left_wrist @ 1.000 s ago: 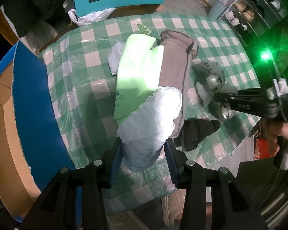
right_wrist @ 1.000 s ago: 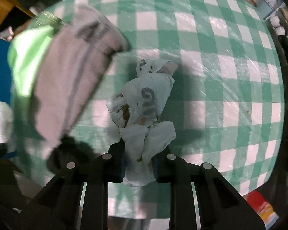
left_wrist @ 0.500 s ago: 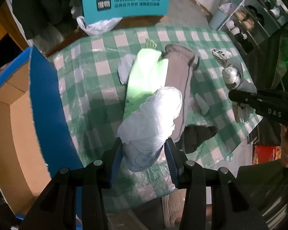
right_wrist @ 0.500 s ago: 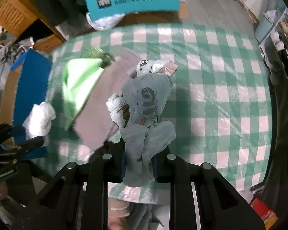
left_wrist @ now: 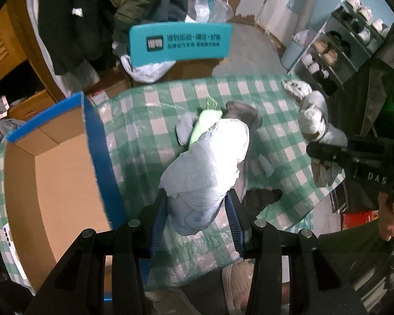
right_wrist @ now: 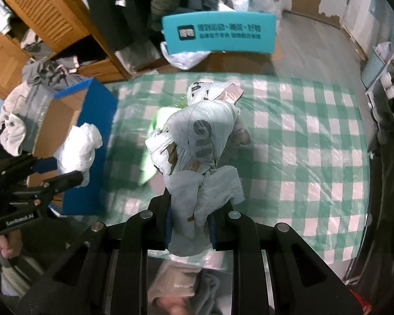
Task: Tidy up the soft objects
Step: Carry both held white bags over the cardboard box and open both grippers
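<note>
My left gripper (left_wrist: 197,210) is shut on a crumpled white plastic bag (left_wrist: 207,162) and holds it high above the checked table (left_wrist: 149,131). It also shows in the right wrist view (right_wrist: 78,147). My right gripper (right_wrist: 190,223) is shut on a knotted white printed bag (right_wrist: 202,141), also lifted, seen in the left wrist view (left_wrist: 312,120). A blue cardboard box (left_wrist: 52,173) stands open at the table's left end. A green cloth (left_wrist: 205,120), a grey garment (left_wrist: 244,113) and a black sock (left_wrist: 260,197) lie on the table.
A teal chair back (left_wrist: 178,42) stands behind the table. Dark coats (left_wrist: 92,13) hang at the back left. A shoe rack (left_wrist: 336,50) is at the right. A pale rag (left_wrist: 182,128) lies beside the green cloth. A wooden cupboard (right_wrist: 39,26) is at the left.
Both grippers have risen well above the table with their bags. The open box has come into the left wrist view. The right bag has left the tabletop.
</note>
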